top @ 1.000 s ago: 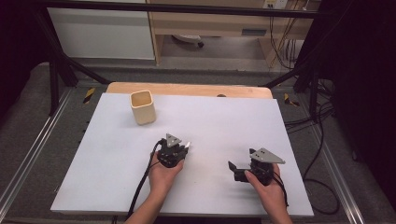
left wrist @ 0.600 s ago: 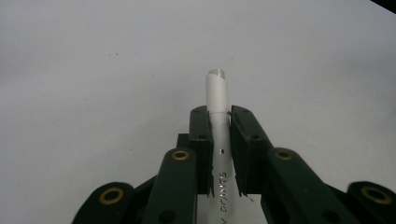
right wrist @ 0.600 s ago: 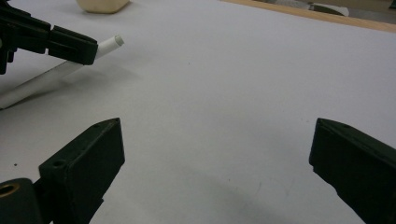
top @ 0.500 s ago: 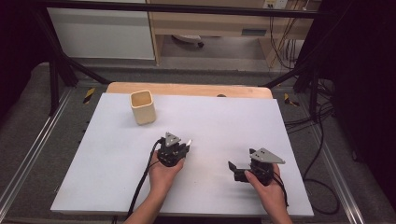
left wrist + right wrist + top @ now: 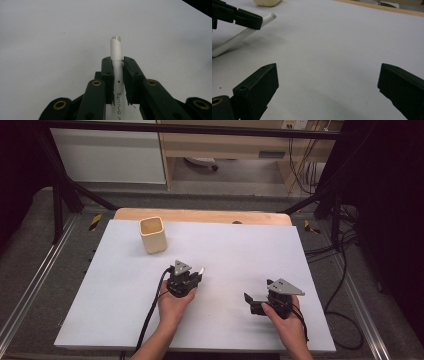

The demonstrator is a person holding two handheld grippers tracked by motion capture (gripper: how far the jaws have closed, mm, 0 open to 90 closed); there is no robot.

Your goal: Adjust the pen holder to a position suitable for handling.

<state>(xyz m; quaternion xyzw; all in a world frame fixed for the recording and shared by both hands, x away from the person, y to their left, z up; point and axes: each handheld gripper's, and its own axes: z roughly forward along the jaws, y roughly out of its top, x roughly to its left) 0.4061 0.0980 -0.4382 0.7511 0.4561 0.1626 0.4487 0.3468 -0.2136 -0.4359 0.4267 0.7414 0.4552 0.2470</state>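
A white pen (image 5: 116, 50) with printed lettering sits clamped between the jaws of my left gripper (image 5: 117, 62), its capped tip poking out beyond them. In the high view that left gripper (image 5: 192, 276) is at the table's middle, with the pen's tip (image 5: 201, 269) pointing right and away. The right gripper view catches the pen (image 5: 242, 36) tilted, tip raised, under the left gripper's jaws (image 5: 244, 18). My right gripper (image 5: 254, 303) rests near the front right, open. Its jaws (image 5: 328, 75) stand wide apart over bare white surface with nothing between them.
A beige square cup (image 5: 153, 234) stands upright at the back left of the white table top (image 5: 250, 250); its base shows in the right gripper view (image 5: 267, 2). A wooden strip (image 5: 200, 215) runs along the far edge. Cables (image 5: 345, 270) hang off the right side.
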